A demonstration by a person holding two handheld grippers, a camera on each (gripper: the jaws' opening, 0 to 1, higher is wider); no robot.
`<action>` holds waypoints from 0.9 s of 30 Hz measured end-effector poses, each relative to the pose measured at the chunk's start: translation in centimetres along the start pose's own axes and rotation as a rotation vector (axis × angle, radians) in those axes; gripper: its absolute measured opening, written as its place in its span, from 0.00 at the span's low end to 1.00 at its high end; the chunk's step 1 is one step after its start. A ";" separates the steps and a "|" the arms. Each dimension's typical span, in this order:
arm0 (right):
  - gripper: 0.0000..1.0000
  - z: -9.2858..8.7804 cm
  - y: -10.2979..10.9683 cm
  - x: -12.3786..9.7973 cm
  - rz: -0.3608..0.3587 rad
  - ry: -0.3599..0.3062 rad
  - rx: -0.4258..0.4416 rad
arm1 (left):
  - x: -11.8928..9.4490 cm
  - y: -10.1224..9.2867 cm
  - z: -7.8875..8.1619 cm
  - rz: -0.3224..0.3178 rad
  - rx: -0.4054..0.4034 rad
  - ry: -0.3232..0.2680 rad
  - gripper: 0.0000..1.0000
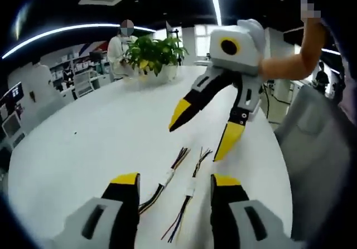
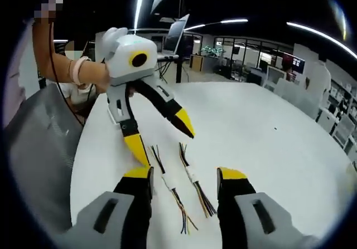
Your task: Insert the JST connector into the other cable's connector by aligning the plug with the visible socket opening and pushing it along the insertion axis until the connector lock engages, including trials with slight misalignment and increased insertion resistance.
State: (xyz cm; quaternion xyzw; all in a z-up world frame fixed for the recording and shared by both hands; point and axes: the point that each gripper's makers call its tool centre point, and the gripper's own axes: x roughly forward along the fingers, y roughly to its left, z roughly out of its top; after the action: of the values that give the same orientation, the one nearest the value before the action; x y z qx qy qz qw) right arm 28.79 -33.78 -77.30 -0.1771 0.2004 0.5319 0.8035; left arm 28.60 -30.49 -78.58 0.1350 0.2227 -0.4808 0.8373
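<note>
I'm seeing both cable connectors lying side by side on the white table, at 12 o'clock of my left gripper; locking details too small. Left and right gripper both hanging spread, empty.

I'm looking across a broad white table with a rounded edge. At its far end in the left gripper view stands a leafy potted plant, a person in white just behind it. Beyond the table are shelves and desks. Long curved light strips cross the dark ceiling above. A grey chair sits beside the table's edge.
</note>
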 end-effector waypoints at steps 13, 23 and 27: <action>0.77 0.1 1.4 -1.9 -0.060 0.014 0.151 | -2.6 -1.1 -0.2 0.102 -0.154 0.024 0.75; 0.93 -0.3 2.8 -3.2 -0.080 0.020 0.238 | -4.8 -1.3 -1.1 0.186 -0.196 0.010 0.90; 0.93 -0.5 3.4 -3.9 -0.090 0.020 0.257 | -5.7 -1.4 -2.4 0.241 -0.130 0.068 0.91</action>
State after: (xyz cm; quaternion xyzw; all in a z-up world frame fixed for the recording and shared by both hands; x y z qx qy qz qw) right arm 24.17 -35.74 -75.97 -0.0867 0.2667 0.4635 0.8405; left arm 24.28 -25.93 -77.80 0.1224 0.2639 -0.3564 0.8879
